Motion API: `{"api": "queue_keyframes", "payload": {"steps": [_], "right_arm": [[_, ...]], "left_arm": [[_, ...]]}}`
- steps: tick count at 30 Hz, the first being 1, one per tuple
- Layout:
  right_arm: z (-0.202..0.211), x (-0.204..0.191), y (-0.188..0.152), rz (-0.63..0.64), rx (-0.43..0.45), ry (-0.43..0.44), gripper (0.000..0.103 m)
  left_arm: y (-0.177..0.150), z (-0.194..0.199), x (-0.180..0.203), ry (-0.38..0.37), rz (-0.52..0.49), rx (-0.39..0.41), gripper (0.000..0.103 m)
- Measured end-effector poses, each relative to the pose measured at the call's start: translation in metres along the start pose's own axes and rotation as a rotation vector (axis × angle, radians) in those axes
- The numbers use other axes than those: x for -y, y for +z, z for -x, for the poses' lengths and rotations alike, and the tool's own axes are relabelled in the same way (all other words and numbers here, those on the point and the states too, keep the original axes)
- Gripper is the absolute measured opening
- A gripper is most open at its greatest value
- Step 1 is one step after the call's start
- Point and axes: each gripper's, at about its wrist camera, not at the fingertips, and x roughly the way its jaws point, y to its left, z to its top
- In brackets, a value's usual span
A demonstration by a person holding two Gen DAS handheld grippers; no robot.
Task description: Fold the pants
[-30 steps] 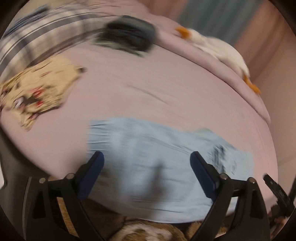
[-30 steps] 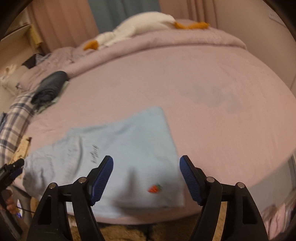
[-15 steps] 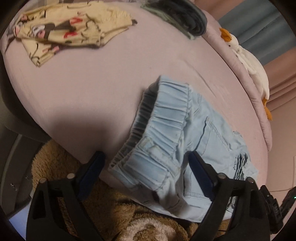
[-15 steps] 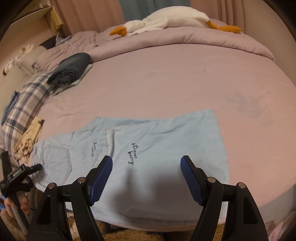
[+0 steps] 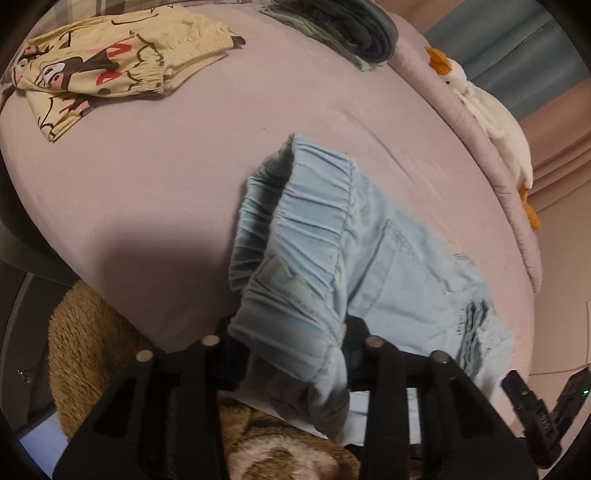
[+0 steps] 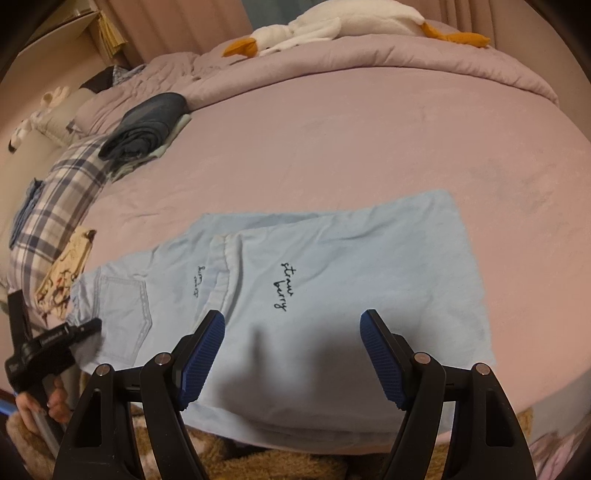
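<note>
Left wrist: pants [image 5: 332, 258] waistband pinched.

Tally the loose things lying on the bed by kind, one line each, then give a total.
Light blue pants, waistband pinched in the left gripper: 1
Cream cartoon-print garment: 1
Pile of dark folded clothes: 1
Plaid cloth: 1
Plush goose: 1
Total: 5
The right gripper is open over the pants, holding nothing.

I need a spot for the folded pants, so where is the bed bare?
Bare sheet lies between the light blue pants and the duvet holding the plush goose. It is crowded by the dark folded clothes and cartoon-print shorts.
</note>
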Motion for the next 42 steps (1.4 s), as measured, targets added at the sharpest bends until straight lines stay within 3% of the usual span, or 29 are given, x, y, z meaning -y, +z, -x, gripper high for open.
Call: {"api": "queue_keyframes", "payload": {"steps": [11, 16, 20, 29, 34, 37, 42], "right_arm": [[0.017, 0.027, -0.005, -0.092, 0.049, -0.006, 0.075], [0.022, 0.036, -0.01, -0.12, 0.059, -0.013, 0.075], [0.036, 0.048, -0.014, -0.157, 0.104, -0.02, 0.076], [0.055, 0.082, -0.026, -0.262, 0.155, -0.046, 0.076], [0.06, 0.096, -0.033, -0.303, 0.163, -0.064, 0.076], [0.062, 0.101, -0.039, -0.325, 0.167, -0.078, 0.076], [0.067, 0.107, -0.042, -0.345, 0.17, -0.096, 0.076]], "left_arm": [[-0.007, 0.073, 0.065, -0.142, -0.149, 0.117, 0.032], [-0.012, 0.087, 0.094, -0.25, -0.198, 0.111, 0.032], [-0.018, 0.089, 0.134, -0.294, -0.32, 0.098, 0.032], [-0.044, 0.077, 0.216, -0.395, -0.534, 0.015, 0.032], [-0.066, 0.041, 0.25, -0.397, -0.613, -0.097, 0.032], [-0.074, 0.018, 0.263, -0.401, -0.605, -0.191, 0.032], [-0.092, -0.018, 0.279, -0.363, -0.648, -0.264, 0.032]]}}
